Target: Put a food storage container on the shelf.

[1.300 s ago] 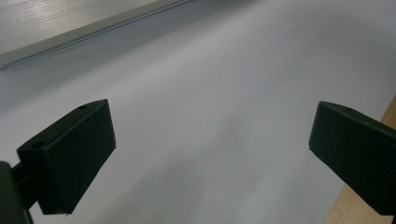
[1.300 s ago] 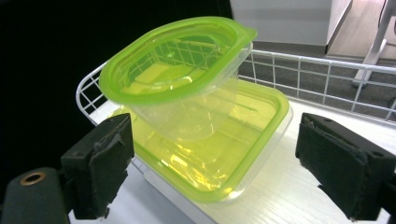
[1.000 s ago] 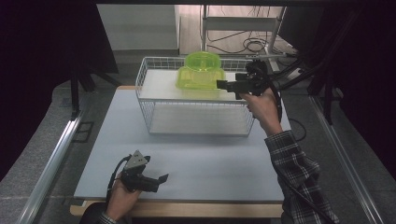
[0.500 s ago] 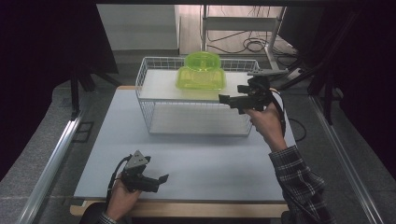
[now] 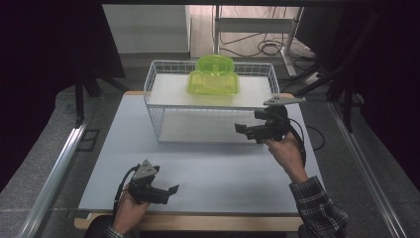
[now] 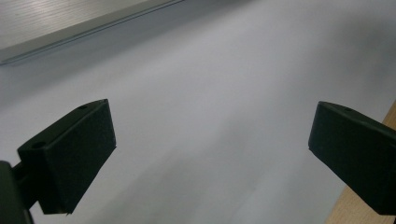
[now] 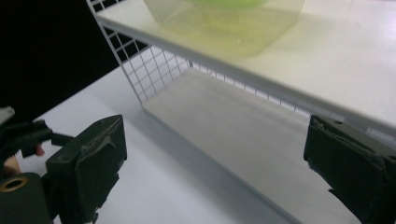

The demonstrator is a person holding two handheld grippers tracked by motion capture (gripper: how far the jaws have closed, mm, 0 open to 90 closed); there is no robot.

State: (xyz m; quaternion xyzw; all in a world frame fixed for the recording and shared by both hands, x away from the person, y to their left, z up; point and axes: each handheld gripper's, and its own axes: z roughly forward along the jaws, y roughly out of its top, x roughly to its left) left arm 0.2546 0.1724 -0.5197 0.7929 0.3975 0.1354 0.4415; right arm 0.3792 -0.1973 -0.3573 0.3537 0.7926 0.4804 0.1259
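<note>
A white wire rack [image 5: 157,118] stands at the back of the table, with a white shelf board [image 5: 166,93] across its upper level. On that shelf rests a translucent green tub [image 5: 213,83], and a round green bowl [image 5: 215,64] is at its far side. The tub [image 7: 224,23] sits near the top of the right gripper view. My right gripper [image 5: 246,133] hovers open by the rack's front right corner, pointing left, with nothing between its jaws [image 7: 212,158]. My left gripper [image 5: 168,194] lies open and empty low over the table's front edge [image 6: 210,149].
The pale grey table top [image 5: 223,173] spreads in front of the rack, with a wooden rim [image 6: 343,212] at its near edge. The rack's lower level [image 7: 243,135] holds nothing. A metal rail [image 5: 54,173] runs along the left side. Cables [image 5: 262,47] lie on the floor behind.
My right gripper has come down and toward me, from beside the green tub on the shelf to the rack's front right corner. The left gripper has stayed put.
</note>
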